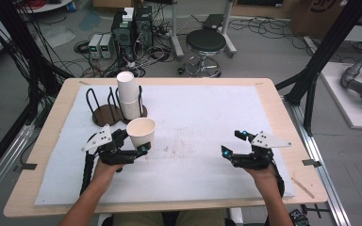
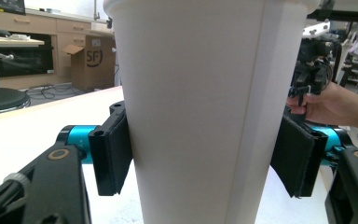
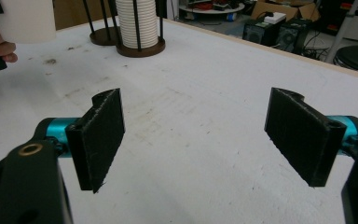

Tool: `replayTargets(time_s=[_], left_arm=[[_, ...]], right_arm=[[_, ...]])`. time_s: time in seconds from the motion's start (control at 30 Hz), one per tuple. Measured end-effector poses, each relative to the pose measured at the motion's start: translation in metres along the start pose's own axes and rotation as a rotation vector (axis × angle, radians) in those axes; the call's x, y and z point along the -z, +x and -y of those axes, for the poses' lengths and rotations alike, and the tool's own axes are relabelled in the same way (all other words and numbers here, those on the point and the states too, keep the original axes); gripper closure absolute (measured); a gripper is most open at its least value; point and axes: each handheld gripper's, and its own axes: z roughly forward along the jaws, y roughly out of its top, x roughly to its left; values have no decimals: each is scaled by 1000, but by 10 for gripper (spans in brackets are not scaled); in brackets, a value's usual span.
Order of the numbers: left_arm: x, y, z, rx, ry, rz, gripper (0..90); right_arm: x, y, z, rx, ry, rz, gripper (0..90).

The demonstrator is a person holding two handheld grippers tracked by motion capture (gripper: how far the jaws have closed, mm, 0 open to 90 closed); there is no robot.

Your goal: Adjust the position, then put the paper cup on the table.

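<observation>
Far left: wire cup holder (image 1: 104, 110) with a stack of paper cups (image 1: 128, 94), presumably the supply. Just nearer, left gripper (image 1: 139, 151) clamped on one upright paper cup (image 1: 141, 133), held off the white mat (image 1: 193, 141), likely to keep it level. Right: right gripper (image 1: 233, 143) spread wide, empty, probably waiting.

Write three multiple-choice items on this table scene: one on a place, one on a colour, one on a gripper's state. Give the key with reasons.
1. Where is the cup stack?
A. in the far-left rack
B. beside the right gripper
C. on the stool

2. What colour is the held cup?
A. red
B. white
C. black

3. How is the right gripper?
A. shut on a cup
B. shut on nothing
C. open

Key: 1 A, the rack holds it, far left; 2 B, white in the left gripper; 3 C, jaws wide apart over bare mat.
</observation>
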Motion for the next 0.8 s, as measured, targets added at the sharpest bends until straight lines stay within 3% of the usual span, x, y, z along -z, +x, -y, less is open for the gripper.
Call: replayTargets(time_s=[0.2, 0.47, 0.67, 0.8], left_arm=[[-3, 4, 1, -10, -31, -25, 299], [-16, 10, 0, -14, -34, -32, 300], [-32, 21, 8, 27, -64, -66, 302], [-42, 25, 15, 32, -50, -92, 302]], right_arm=[[-2, 1, 1, -5, 5, -5, 204], [-3, 0, 0, 1, 6, -8, 204], [-4, -1, -1, 8, 6, -18, 204], [-4, 1, -1, 3, 12, -30, 204]])
